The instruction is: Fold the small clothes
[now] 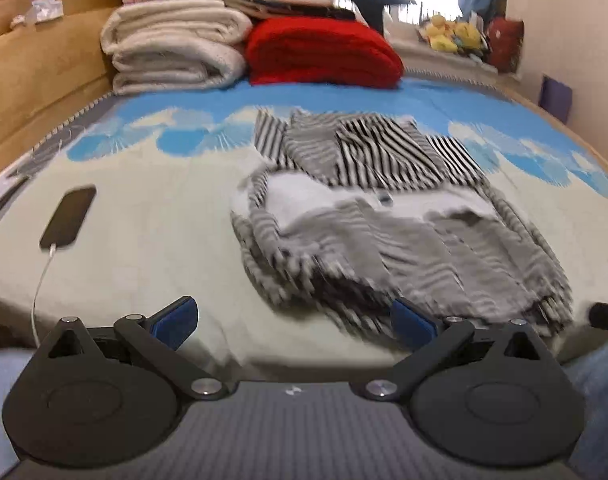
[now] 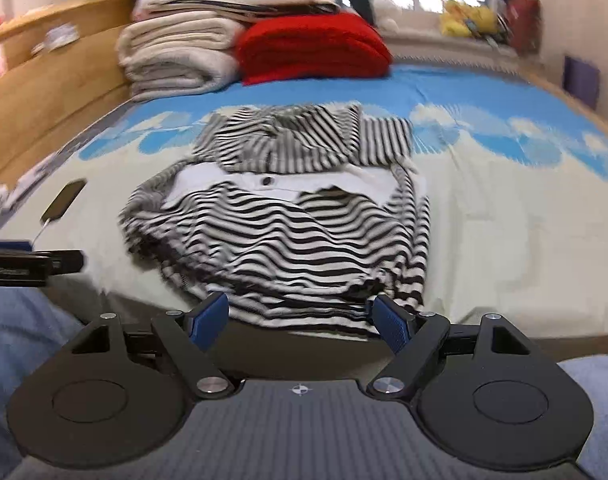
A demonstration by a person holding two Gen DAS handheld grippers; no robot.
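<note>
A black-and-white striped garment (image 1: 383, 220) with a white collar lies partly folded on the bed, also in the right wrist view (image 2: 288, 220). My left gripper (image 1: 296, 320) is open and empty at the bed's near edge, left of the garment's hem. My right gripper (image 2: 300, 318) is open and empty, just in front of the garment's near hem. The left gripper's side (image 2: 32, 262) shows at the left of the right wrist view.
A black phone (image 1: 70, 216) on a white cable lies on the sheet to the left. Folded cream blankets (image 1: 176, 44) and a red blanket (image 1: 319, 52) are stacked at the bed's far end. A wooden bed frame (image 1: 36, 64) runs along the left.
</note>
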